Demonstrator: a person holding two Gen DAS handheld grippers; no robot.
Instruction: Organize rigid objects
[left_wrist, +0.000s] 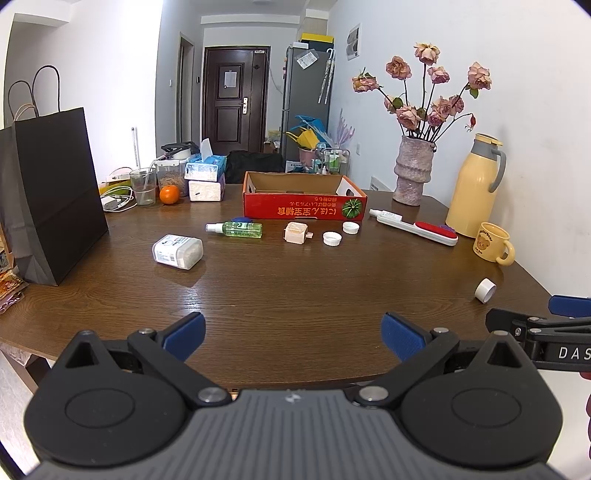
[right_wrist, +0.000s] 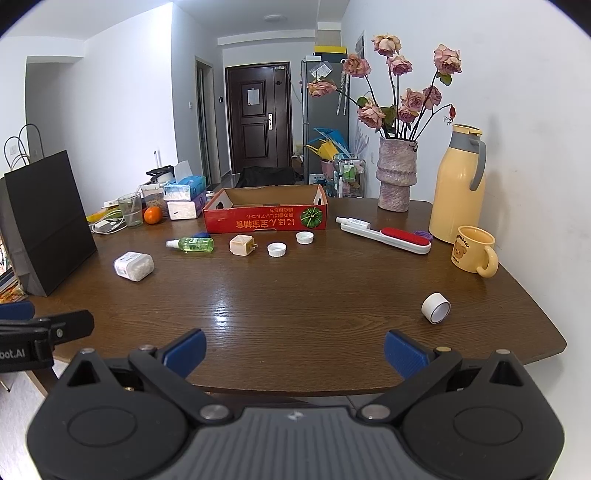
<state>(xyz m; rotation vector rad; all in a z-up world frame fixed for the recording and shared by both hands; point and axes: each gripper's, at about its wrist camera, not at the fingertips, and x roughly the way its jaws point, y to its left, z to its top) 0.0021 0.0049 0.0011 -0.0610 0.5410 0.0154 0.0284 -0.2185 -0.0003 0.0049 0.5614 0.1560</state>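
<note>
Both hand-held grippers, left (left_wrist: 291, 338) and right (right_wrist: 295, 354), hung apart, empty; tape roll (right_wrist: 436, 308) near the surface (right_wrist: 295, 295) edge might roll off if nudged.

Bare table (right_wrist: 295, 314) ahead; seemingly only tape roll (right_wrist: 436, 308) rightward.

1. The left wrist view looks from just off the near edge of the wooden table (left_wrist: 295, 288), level and forward, straight at the red cardboard box (left_wrist: 304, 207) well across it.
2. The right wrist view sits at the same near edge, a little farther right, so the red cardboard box (right_wrist: 266, 218) lies left of centre.
3. Both share the box, the whole tabletop and the dark door (left_wrist: 234, 105) behind the box.
</note>
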